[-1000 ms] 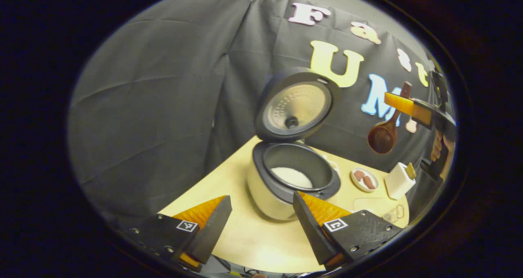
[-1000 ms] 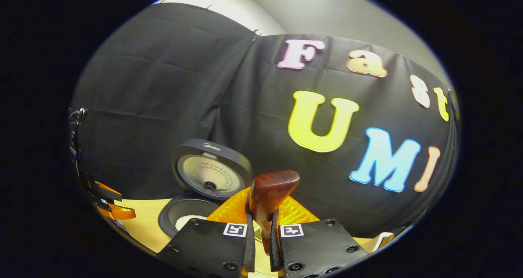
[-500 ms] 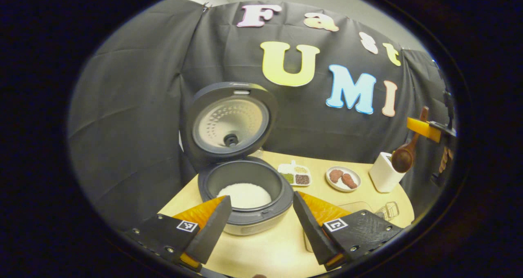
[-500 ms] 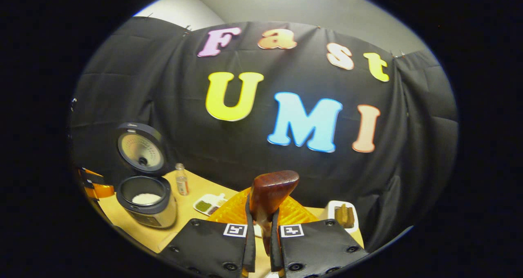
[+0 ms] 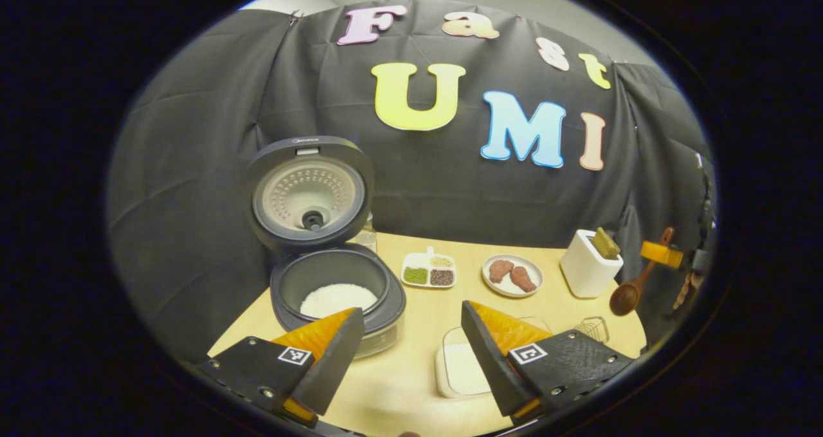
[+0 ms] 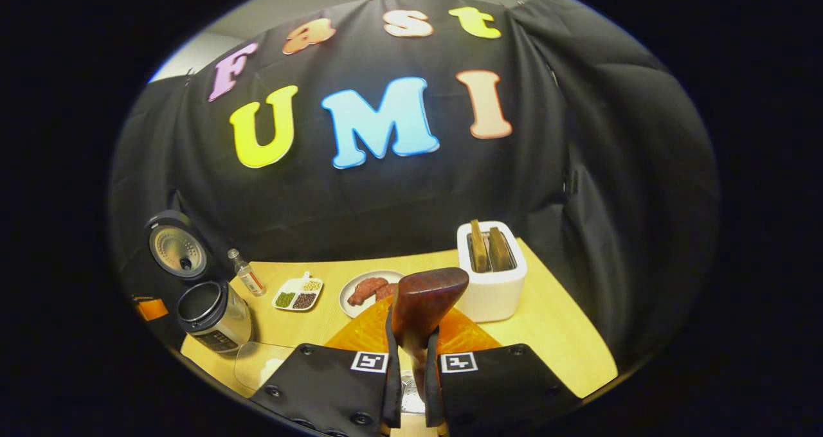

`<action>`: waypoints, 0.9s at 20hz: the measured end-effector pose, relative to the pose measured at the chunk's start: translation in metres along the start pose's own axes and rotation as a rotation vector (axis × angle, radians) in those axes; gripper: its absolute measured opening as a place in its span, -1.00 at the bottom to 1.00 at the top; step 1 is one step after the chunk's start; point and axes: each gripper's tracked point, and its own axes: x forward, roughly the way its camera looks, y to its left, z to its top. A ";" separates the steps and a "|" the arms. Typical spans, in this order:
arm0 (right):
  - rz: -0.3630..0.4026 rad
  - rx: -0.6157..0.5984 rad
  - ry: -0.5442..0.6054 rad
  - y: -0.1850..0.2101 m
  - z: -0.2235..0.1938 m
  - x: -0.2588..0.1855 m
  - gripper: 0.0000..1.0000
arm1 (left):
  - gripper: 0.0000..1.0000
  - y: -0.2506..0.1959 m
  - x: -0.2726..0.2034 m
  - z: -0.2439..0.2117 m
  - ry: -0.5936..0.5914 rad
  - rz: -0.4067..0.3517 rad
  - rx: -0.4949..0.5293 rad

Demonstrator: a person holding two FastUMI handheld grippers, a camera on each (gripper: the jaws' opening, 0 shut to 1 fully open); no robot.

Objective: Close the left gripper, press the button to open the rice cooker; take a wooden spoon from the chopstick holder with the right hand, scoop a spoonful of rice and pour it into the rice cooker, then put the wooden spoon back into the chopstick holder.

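Note:
The rice cooker stands open on the left of the table, lid upright, with white rice in its pot. My left gripper is open just in front of it, holding nothing. At the far right, my right gripper carries the wooden spoon with its bowl hanging down beside the white chopstick holder. In the right gripper view, that gripper is shut on the spoon's handle. The holder, with utensils inside, is just ahead and slightly right. The cooker is far left.
A clear container of rice lies near the table's front edge. Behind it are a divided dish of grains and a plate with meat pieces. A small bottle stands beside the cooker. The table edge curves off close right of the holder.
The right gripper carried the spoon rightward and down, away from the cooker, to beside the chopstick holder. The left gripper view swung right and drew back from the cooker, staying open.

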 end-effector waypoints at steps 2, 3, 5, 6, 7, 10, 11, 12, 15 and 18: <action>-0.004 0.093 0.044 0.007 -0.012 -0.005 -0.68 | 0.91 -0.005 -0.007 0.001 0.001 0.015 -0.014; 0.004 0.138 0.045 0.010 -0.013 -0.004 -0.68 | 0.92 -0.006 -0.011 0.001 0.002 0.026 -0.015; 0.012 0.221 0.067 0.019 -0.018 0.001 -0.69 | 0.91 -0.004 -0.020 0.000 0.014 0.051 -0.008; 0.016 0.250 0.086 0.022 -0.020 0.000 -0.69 | 0.91 -0.002 -0.023 -0.002 0.020 0.062 -0.004; 0.013 0.270 0.105 0.022 -0.024 -0.004 -0.68 | 0.91 0.001 -0.026 -0.002 0.026 0.072 -0.002; 0.000 0.272 0.135 0.019 -0.033 -0.002 -0.69 | 0.91 0.010 -0.033 0.002 0.032 0.101 0.013; -0.001 0.277 0.147 0.020 -0.036 -0.003 -0.69 | 0.91 0.013 -0.033 0.004 0.033 0.107 0.018; -0.004 0.287 0.162 0.021 -0.038 -0.005 -0.71 | 0.91 0.016 -0.033 0.006 0.031 0.111 0.021; -0.009 0.319 0.185 0.026 -0.043 -0.008 -0.56 | 0.90 0.027 -0.027 0.022 0.009 0.107 0.010; -0.020 0.310 0.162 0.024 -0.039 -0.011 -0.42 | 0.89 0.046 -0.017 0.049 -0.040 0.112 0.011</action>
